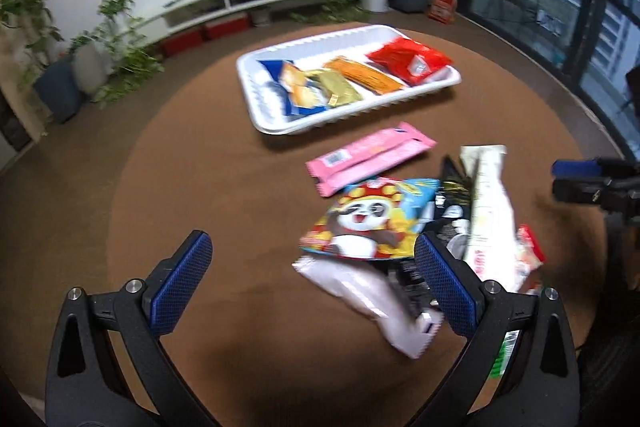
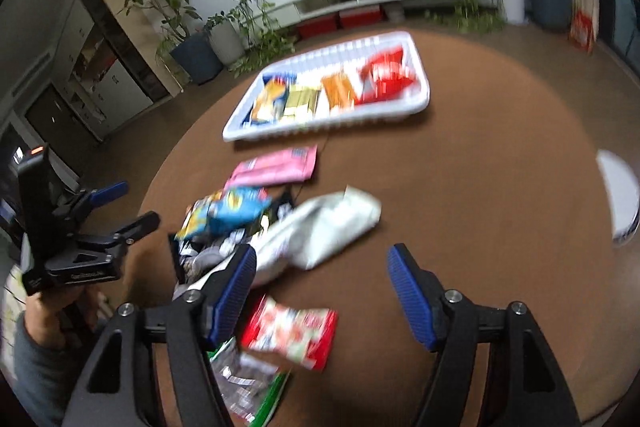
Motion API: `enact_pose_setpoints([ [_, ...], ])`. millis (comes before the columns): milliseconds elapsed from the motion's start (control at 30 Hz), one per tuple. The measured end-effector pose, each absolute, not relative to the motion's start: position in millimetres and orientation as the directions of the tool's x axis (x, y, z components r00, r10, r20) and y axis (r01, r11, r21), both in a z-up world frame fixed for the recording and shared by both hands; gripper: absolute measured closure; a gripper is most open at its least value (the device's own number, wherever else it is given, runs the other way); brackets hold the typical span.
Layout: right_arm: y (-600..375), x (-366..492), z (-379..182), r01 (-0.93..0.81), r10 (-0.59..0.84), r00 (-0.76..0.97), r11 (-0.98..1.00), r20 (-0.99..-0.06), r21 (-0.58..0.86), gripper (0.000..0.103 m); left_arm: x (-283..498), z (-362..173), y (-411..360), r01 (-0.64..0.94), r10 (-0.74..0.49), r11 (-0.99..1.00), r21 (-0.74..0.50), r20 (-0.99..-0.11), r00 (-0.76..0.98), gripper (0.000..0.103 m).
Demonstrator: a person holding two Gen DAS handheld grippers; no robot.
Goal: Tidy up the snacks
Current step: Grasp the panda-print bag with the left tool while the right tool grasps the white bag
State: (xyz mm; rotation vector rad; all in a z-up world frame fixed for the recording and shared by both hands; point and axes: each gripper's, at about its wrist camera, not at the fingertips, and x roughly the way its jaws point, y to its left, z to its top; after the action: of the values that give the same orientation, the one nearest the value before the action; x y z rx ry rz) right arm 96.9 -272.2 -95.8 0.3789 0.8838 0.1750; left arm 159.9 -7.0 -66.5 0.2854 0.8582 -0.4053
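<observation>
On the round brown surface sits a white tray, already carrying four packets side by side: a blue one, a gold one, an orange one and a red one. Nearer the cameras lies the loose heap: a pink packet, a panda bag, a long white packet and a pale pouch, all overlapping. The left hand-held gripper hangs wide apart and empty over that heap; the right hand-held gripper is equally wide, nothing between its fingers, above a red-and-white packet. The risk from here: closing on overlapped wrappers could pinch two at once or drag a neighbour along, and slick film may slip free on the way to the tray.
</observation>
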Motion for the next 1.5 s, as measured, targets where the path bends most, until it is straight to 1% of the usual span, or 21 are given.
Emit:
enact_pose_setpoints([
  [167,-263,93,-106,-0.005,0.325,0.600,0.916,-0.732,0.402,0.034,170,-66,-36,0.588,-0.275,0.803,0.101,-0.811,0.516,0.000],
  [300,-259,94,-109,-0.014,0.335,0.590,0.914,-0.735,0.406,0.034,193,-72,-44,0.620,-0.262,0.781,0.078,-0.860,0.438,0.001],
  [400,-258,96,-112,-0.009,0.338,0.583,0.912,-0.739,0.410,0.034,203,-77,-48,0.631,-0.248,0.772,0.077,-0.877,0.411,0.001],
  [467,-258,98,-115,0.001,0.349,0.573,0.905,-0.742,0.426,0.034,215,-81,-48,0.637,-0.257,0.769,0.052,-0.887,0.383,0.003],
  [567,-256,101,-119,0.004,0.354,0.559,0.903,-0.749,0.430,0.034,225,-90,-52,0.653,-0.259,0.757,0.019,-0.909,0.326,0.019],
  [667,-255,106,-121,0.005,0.356,0.554,0.903,-0.753,0.430,0.034,227,-102,-60,0.675,-0.228,0.736,0.040,-0.925,0.304,0.020],
  [733,-256,108,-123,0.014,0.352,0.549,0.903,-0.758,0.429,0.034,229,-105,-61,0.682,-0.235,0.730,0.033,-0.926,0.296,0.024],
  [800,-256,110,-125,0.022,0.351,0.545,0.902,-0.762,0.431,0.034,230,-107,-61,0.691,-0.266,0.723,-0.004,-0.924,0.273,0.041],
  [833,-255,111,-126,0.024,0.351,0.541,0.902,-0.764,0.432,0.034,230,-107,-62,0.695,-0.282,0.719,-0.022,-0.923,0.263,0.044],
  [967,-251,114,-128,0.030,0.347,0.533,0.903,-0.772,0.428,0.034,229,-110,-63,0.700,-0.288,0.713,-0.020,-0.920,0.268,0.050],
  [1033,-251,115,-127,0.034,0.353,0.535,0.899,-0.768,0.437,0.034,227,-108,-60,0.697,-0.305,0.716,-0.031,-0.912,0.274,0.054],
  [1100,-248,117,-126,0.040,0.356,0.536,0.895,-0.765,0.444,0.034,226,-105,-57,0.694,-0.323,0.718,-0.039,-0.903,0.284,0.060],
  [1200,-241,121,-126,0.046,0.362,0.534,0.890,-0.764,0.454,0.034,222,-102,-53,0.692,-0.337,0.721,-0.040,-0.893,0.300,0.065],
  [1367,-231,129,-129,0.072,0.371,0.532,0.876,-0.761,0.477,0.034,214,-97,-47,0.683,-0.356,0.729,-0.037,-0.873,0.332,0.071],
  [1433,-228,134,-130,0.085,0.361,0.529,0.878,-0.768,0.472,0.034,211,-96,-44,0.683,-0.363,0.729,-0.039,-0.869,0.337,0.071],
  [1467,-227,136,-132,0.095,0.363,0.522,0.875,-0.772,0.475,0.035,209,-96,-44,0.683,-0.363,0.730,-0.037,-0.867,0.342,0.071],
  [1500,-227,138,-133,0.102,0.374,0.515,0.867,-0.771,0.488,0.038,207,-95,-42,0.682,-0.365,0.731,-0.033,-0.863,0.349,0.072],
])
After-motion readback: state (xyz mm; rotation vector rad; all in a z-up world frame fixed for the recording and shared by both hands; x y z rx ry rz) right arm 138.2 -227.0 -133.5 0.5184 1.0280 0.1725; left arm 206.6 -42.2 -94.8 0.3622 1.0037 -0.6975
